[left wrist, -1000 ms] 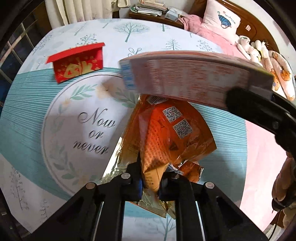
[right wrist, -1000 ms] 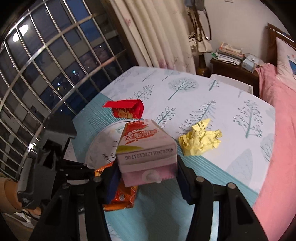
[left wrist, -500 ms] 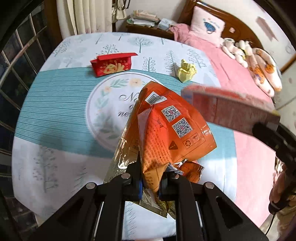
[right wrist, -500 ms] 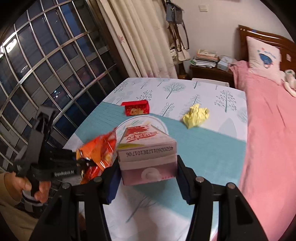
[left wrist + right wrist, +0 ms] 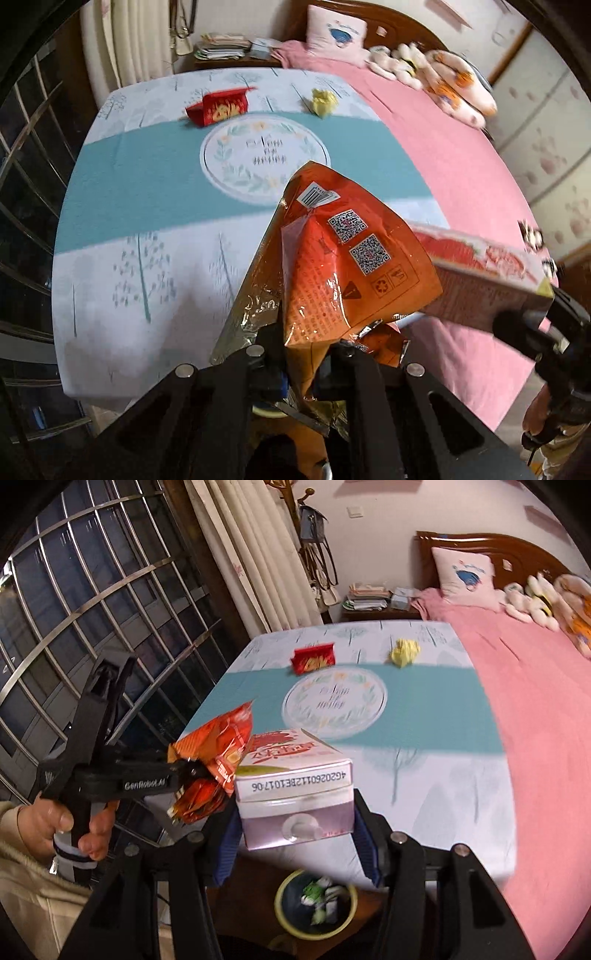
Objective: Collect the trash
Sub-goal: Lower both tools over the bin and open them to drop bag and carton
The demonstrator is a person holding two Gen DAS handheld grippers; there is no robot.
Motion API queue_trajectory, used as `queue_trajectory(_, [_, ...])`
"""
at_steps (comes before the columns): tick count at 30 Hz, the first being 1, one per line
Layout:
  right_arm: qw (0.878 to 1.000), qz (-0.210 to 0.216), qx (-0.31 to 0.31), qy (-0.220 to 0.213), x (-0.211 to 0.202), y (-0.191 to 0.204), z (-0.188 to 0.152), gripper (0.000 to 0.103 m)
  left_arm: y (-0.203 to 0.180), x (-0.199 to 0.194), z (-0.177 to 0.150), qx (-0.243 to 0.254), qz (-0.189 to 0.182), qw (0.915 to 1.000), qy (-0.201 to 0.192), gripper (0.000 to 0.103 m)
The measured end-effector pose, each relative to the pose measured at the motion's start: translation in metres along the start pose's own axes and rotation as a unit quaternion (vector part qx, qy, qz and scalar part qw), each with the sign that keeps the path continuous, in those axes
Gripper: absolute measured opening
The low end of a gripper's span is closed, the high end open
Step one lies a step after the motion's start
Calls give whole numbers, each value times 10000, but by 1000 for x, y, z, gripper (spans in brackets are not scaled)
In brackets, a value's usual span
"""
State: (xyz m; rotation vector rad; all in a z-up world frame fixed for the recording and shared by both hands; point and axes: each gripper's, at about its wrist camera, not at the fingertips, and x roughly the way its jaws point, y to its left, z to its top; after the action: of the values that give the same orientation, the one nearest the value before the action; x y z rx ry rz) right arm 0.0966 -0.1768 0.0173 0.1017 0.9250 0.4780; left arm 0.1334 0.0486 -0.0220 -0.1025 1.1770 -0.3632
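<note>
While left hand-held gripper (image 5: 303, 365) pinches crinkled orange foil wrapper (image 5: 343, 258), right hand-held gripper (image 5: 295, 834) clamps pink carton (image 5: 295, 794)

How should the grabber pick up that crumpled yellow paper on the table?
The crumpled yellow paper lies loose on the tablecloth, apart from the red packet. It is a bumpy lump with no handle, so probably come straight down from above and pinch across its middle, where it bulges most, with nothing in the way.
</note>
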Motion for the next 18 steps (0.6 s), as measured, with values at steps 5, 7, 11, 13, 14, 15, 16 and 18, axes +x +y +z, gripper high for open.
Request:
queue_trajectory(5, [9988, -125, 272, 386, -3, 25, -48, 54, 1, -3, -39, 185, -209, 9990, 361, 6])
queue_trajectory(7, [9980, -190, 308, 525, -3, 31, -62, 54, -1, -3, -54, 248, -276, 9980, 511, 6])
queue_trajectory(11, [9953, -259, 400, 845, 4, 35, -91, 54, -5, 8, -83, 313, -355, 9955, 819, 6])
queue_trajectory(13, [9935, -330, 381, 1016, 14, 34, -105, 54, -6, 17, -96, 311, -392, 9942, 957, 6])
queue_trajectory(14, [9924, -364, 394, 1103, 21, 32, -113, 54, -6, 24, -104, 318, -399, 9933, 1036, 6])
queue_trajectory(15, [9915, -388, 429, 1163, 26, 30, -119, 54, -6, 32, -111, 325, -385, 9925, 1113, 6])
queue_trajectory(16, [9901, -409, 497, 1251, 36, 26, -129, 54, -7, 40, -118, 339, -365, 9916, 1193, 6])
queue_trajectory(18, [9879, -464, 557, 1372, 53, 18, -145, 54, -8, 65, -137, 364, -285, 9896, 1360, 6])
